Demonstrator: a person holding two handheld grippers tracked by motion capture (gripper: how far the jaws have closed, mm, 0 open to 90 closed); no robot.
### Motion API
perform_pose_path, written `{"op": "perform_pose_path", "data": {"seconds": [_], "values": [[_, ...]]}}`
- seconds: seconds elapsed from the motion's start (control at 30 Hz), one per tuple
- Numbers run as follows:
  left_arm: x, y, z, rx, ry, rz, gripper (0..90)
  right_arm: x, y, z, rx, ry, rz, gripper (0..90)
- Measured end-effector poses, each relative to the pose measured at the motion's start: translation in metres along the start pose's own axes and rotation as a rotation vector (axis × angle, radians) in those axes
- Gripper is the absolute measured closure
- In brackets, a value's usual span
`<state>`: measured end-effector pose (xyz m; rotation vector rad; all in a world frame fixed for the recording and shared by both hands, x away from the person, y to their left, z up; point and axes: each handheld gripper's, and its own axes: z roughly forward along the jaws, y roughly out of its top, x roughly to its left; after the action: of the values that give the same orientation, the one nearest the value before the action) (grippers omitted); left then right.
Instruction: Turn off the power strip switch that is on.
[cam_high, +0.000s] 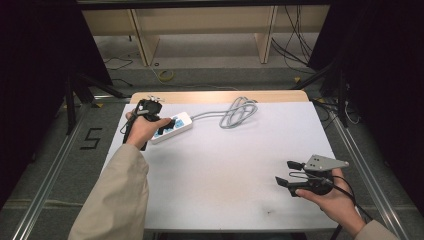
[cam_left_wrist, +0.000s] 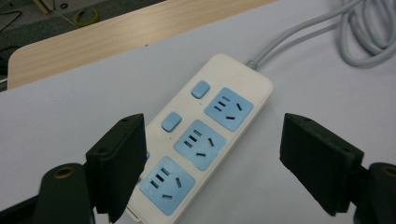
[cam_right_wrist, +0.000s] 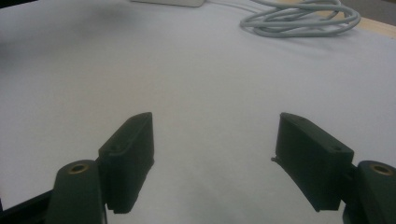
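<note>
- White table (cam_high: 225, 165) w/ power strip (cam_left_wrist: 205, 135) far-left, grey cable (cam_high: 239, 111) coiled behind.
- Strip: rigid, light, smooth plastic; prob. best gripped across long sides.
- Left gripper (cam_left_wrist: 212, 163) wide open astride strip, empty; right gripper (cam_right_wrist: 215, 158) wide open, empty.

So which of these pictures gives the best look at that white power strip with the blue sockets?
The left gripper view: the power strip lies close, its three blue sockets and two buttons plain. The high view shows it small, partly behind the hand. The right gripper view catches just an edge.

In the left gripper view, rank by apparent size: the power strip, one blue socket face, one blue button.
1. power strip
2. blue socket face
3. blue button
Nearer sockets look bigger, but the ranking holds.
</note>
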<state>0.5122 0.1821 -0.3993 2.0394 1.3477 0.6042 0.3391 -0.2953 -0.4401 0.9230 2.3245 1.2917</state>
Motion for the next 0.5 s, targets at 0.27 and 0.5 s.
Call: {"op": "perform_pose_path", "data": {"seconds": [0.27, 0.5], "values": [[-0.015, -0.007, -0.019, -0.039, -0.028, 0.048, 19.5, 0.0, 0.0, 0.0, -0.004, -0.002, 0.005, 28.4], [-0.028, -0.016, -0.031, -0.064, -0.077, 0.077, 18.7, -0.001, 0.0, 0.001, 0.002, -0.001, 0.007, 28.4]]}}
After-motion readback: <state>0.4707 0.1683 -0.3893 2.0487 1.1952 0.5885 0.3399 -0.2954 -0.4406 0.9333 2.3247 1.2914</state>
